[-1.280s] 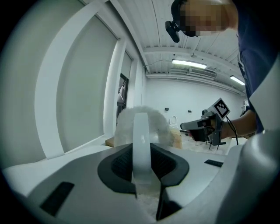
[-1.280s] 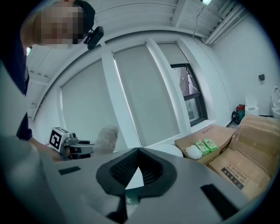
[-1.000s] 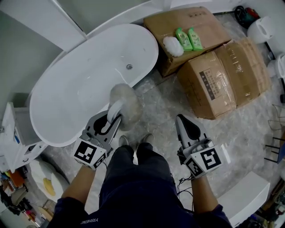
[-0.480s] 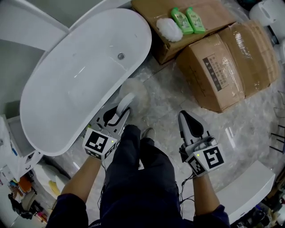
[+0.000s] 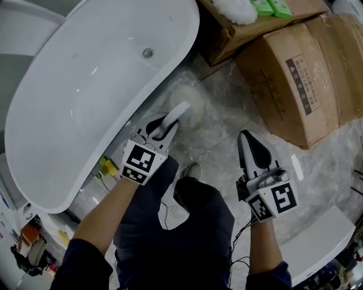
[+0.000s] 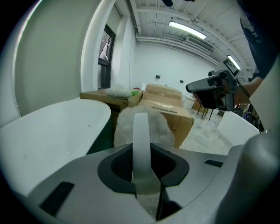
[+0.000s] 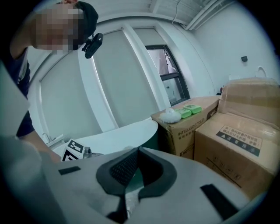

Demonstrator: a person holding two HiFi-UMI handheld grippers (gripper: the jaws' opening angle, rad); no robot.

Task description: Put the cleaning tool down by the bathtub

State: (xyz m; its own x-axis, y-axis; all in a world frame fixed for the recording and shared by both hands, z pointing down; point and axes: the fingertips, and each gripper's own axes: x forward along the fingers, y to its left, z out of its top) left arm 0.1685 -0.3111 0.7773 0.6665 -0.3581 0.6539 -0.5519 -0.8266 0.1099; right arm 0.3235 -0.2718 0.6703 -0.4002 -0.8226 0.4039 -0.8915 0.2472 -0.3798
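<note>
The cleaning tool is a white curved handle (image 5: 176,112) ending in a fluffy white head (image 5: 185,97). My left gripper (image 5: 163,127) is shut on the handle, and the head hangs low over the marbled floor just beside the white bathtub (image 5: 79,85). In the left gripper view the handle (image 6: 141,131) runs up between the jaws to the fluffy head (image 6: 124,124), with the tub's rim (image 6: 57,131) to the left. My right gripper (image 5: 254,148) hovers over the floor to the right, jaws together and nothing in them. Its own view shows the tub's end (image 7: 127,131).
Two cardboard boxes stand right of the tub: a big one (image 5: 306,73) and one (image 5: 227,34) carrying green bottles (image 5: 271,7) and a white puff (image 5: 238,8). A white block (image 5: 323,238) sits at lower right. The person's shoe (image 5: 190,169) is between the grippers.
Both grippers have come down toward the floor. The tool's fluffy head went from level with the tub's rim to low beside the tub. The left grip on the handle is unchanged.
</note>
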